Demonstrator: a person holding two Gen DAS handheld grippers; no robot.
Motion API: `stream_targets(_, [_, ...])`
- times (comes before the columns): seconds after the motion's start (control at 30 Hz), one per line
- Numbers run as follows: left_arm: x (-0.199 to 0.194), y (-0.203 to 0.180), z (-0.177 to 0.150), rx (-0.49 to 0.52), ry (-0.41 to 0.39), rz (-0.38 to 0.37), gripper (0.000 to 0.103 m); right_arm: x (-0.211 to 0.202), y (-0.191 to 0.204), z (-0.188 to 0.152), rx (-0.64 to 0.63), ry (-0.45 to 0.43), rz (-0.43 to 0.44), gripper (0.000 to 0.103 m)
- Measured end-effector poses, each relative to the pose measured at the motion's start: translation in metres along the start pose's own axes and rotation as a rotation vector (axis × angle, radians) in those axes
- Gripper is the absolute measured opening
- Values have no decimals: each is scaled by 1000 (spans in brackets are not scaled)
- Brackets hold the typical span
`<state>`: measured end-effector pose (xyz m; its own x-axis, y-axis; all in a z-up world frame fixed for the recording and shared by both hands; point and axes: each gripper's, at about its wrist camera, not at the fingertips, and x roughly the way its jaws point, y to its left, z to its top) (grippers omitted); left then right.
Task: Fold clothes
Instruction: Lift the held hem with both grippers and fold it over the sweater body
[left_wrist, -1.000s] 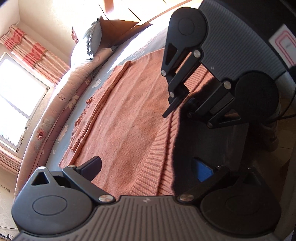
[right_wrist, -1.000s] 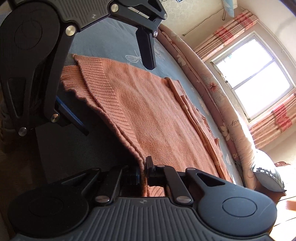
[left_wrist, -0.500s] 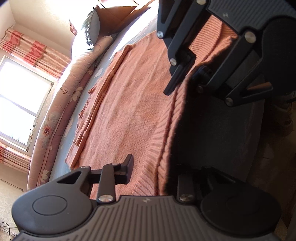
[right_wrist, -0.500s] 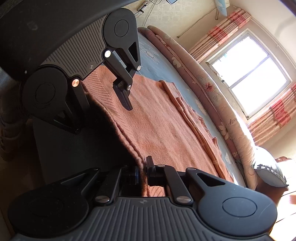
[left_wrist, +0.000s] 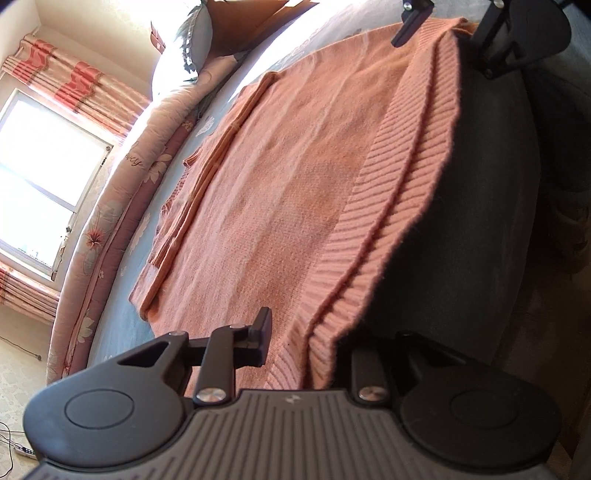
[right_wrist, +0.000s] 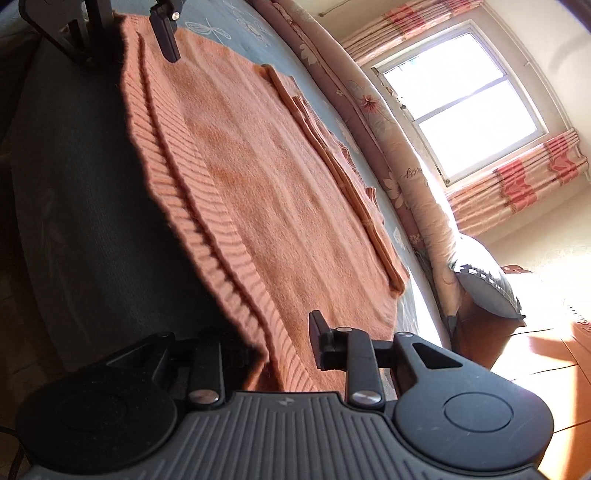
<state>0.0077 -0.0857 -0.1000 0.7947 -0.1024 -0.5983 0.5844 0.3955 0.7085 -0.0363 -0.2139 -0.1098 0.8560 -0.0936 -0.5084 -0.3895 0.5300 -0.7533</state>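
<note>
The sweater lies flat on the bed, its ribbed hem spanning from left gripper to right gripper, both apparently open astride it.

The sweater lies flat on the bed, its ribbed hem running along the bed's near edge; a folded sleeve sits on its far side; beyond that the rolled quilt lines the bed under the window; the left hand-held gripper straddles one hem corner, the right hand-held gripper the other; a pillow rests at the bed's head.
</note>
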Motion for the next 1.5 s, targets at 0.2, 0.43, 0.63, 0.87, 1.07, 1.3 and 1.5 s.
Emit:
stream_targets(0.2, [0, -3, -4, 21, 36, 22, 25, 8, -8, -11, 25, 46, 4, 31])
stream_targets(0.43, [0, -13, 0, 90, 60, 54, 27, 15, -6, -6, 23, 77, 49, 13])
stream_targets(0.63, [0, -11, -1, 120, 54, 34, 27, 16, -7, -6, 6, 77, 57, 13])
stream_targets(0.87, [0, -10, -2, 140, 48, 17, 25, 15, -11, -6, -9, 74, 82, 13])
stream_targets(1.07, [2, -7, -2, 146, 45, 8, 26, 18, -13, -5, -6, 84, 93, 13])
stream_targets(1.3, [4, 0, -4, 130, 32, 34, 46, 21, -17, -4, 19, 96, 100, 13])
stream_targets(1.5, [5, 2, -3, 107, 39, 18, 44, 23, -17, -4, 17, 95, 99, 13])
